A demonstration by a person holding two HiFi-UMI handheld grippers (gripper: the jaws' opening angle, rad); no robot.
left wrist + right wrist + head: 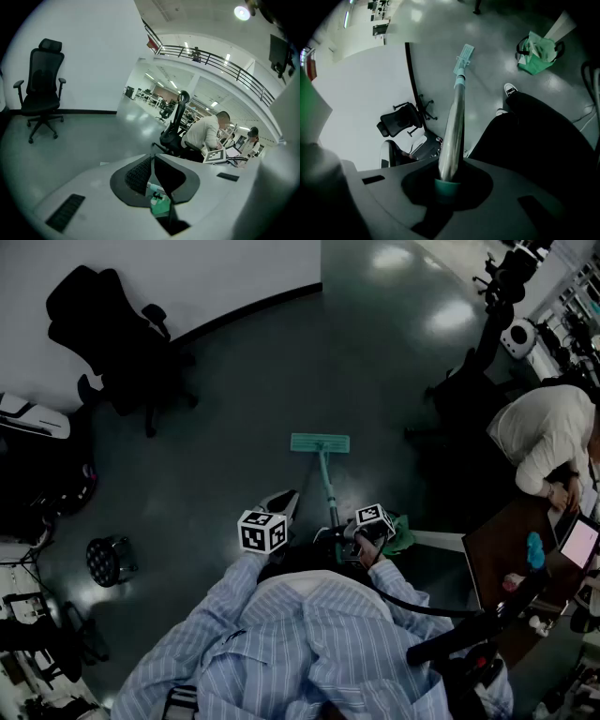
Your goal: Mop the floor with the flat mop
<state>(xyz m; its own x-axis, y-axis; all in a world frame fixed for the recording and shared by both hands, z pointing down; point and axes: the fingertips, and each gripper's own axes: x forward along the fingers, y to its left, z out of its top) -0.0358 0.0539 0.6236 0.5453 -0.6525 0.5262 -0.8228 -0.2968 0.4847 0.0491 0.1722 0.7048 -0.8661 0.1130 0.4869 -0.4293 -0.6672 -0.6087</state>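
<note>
Handle point(452, 122) is running straight forward from the right gripper point(447, 183), which is clamping its top end; flat mop point(320, 442) is resting on the floor point(281, 371) ahead (left gripper point(153, 164) idling alongside, jaws closed, empty).

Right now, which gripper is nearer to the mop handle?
Right. The right gripper is clamped on the upper end of the mop handle; the left gripper sits off to the handle's left, not touching it.

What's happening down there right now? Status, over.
Right gripper shut on mop handle; left gripper shut, empty. Mop head flat on floor. Office chair well off left.
</note>
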